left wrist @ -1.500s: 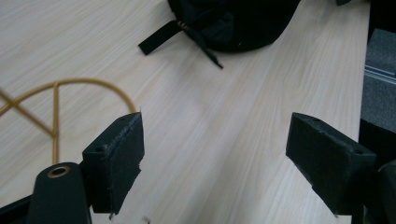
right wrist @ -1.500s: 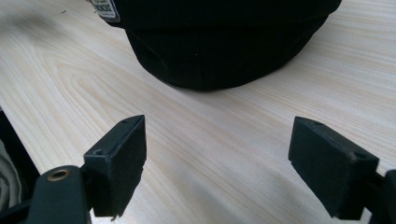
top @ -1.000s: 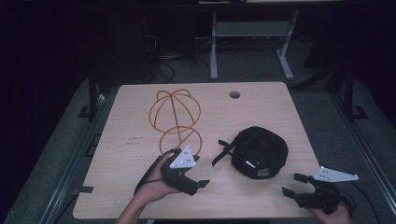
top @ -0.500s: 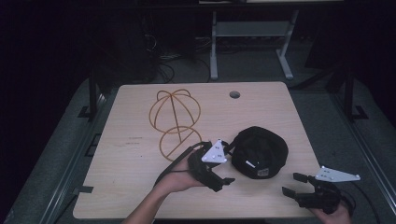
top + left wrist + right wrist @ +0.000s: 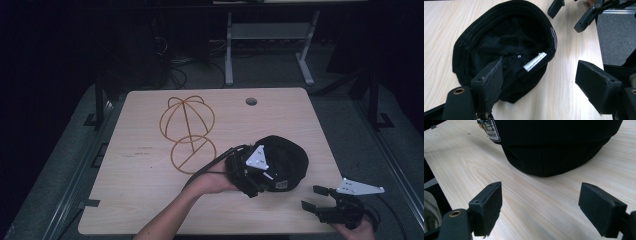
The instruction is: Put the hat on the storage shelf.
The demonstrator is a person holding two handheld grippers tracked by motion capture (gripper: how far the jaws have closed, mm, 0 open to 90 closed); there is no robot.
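Lying upside down with its hollow facing up, the black cap (image 5: 280,162) rests on the table (image 5: 140,190) at about 4 o'clock from the wire hat stand (image 5: 189,132). The left gripper (image 5: 541,82) has just narrowed its wide jaws a little, one jaw inside the hollow over the near rim, probably to take the brim; nothing is pinched yet. The right gripper (image 5: 540,207) waits at 5 o'clock, wide apart, holding nothing.

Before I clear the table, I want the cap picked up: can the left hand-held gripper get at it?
Probably yes. The left hand-held gripper hangs open at the black cap, one pad over its rim, nothing between them.
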